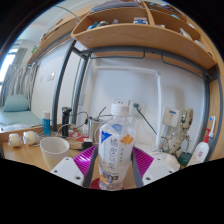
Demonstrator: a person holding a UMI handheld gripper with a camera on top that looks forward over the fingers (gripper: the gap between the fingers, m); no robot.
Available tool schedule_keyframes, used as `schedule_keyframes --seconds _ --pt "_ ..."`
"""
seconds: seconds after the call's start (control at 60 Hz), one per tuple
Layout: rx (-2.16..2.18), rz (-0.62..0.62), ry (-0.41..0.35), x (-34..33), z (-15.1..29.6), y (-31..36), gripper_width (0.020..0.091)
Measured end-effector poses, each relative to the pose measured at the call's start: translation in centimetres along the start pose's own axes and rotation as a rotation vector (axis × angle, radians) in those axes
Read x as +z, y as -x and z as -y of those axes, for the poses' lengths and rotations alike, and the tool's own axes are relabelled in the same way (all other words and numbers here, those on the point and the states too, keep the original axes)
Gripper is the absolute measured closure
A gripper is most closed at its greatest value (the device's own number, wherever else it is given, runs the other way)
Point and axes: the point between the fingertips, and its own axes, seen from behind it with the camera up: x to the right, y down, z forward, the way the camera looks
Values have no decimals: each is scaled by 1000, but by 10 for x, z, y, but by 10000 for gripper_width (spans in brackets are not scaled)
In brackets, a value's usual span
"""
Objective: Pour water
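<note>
A clear plastic water bottle (pixel 116 145) with a white cap and a blue and orange label stands upright between my fingers. My gripper (pixel 115 165) is shut on the bottle, with the magenta pads (pixel 86 158) pressed against both its sides. A white paper cup (pixel 54 151) stands on the wooden desk (pixel 25 155), to the left of the bottle and a little beyond the left finger. Its mouth faces up and I cannot see its inside.
Behind the bottle lie cables, a dark jar (pixel 66 117) and small items along the white wall. A white spray bottle (pixel 200 150) and a figurine (pixel 176 130) stand to the right. A wooden shelf (pixel 140 35) hangs overhead. A bed (pixel 15 110) is far left.
</note>
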Motion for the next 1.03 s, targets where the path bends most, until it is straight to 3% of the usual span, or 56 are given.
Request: schedule_keyframes --seconds 0.05,0.083,0.317,0.65,1.033 --pt "13 -4 4 -5 2 -1 277" --pt "28 -2 -3 -10 6 -2 226" --pt "215 -27 -41 -94 28 -14 249" --pt "321 -179 -6 -227 25 -18 243" --pt "270 -283 11 -275 8 -43 245"
